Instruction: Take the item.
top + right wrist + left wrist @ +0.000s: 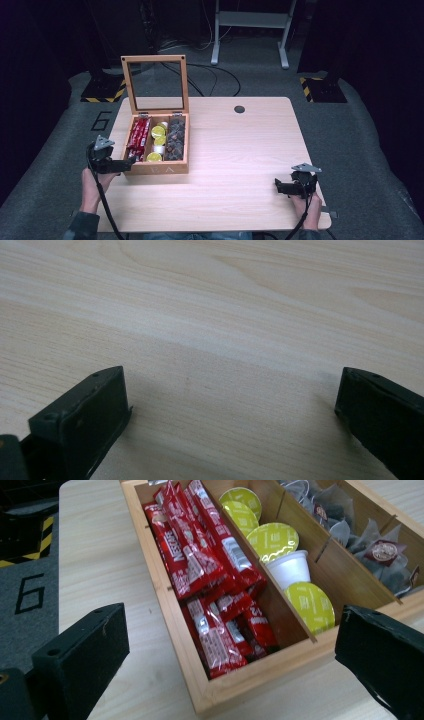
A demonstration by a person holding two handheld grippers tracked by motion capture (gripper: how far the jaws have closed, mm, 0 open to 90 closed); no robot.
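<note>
While both grippers gape, the left gripper (131,162) touches the wooden box (159,169)

Looks like a lab or recording studio to me. The light wood surface (240,150) sits on grey carpet (370,150) with a big "6" floor marking (101,120), black stands on yellow-black hazard-striped bases (102,92), loose cables (210,75), and a white metal frame (250,30) in the dark background.

Wooden box (210,690) — red sachets (210,575), green-lidded cups (272,540) — between spread fingers (80,660)
</note>
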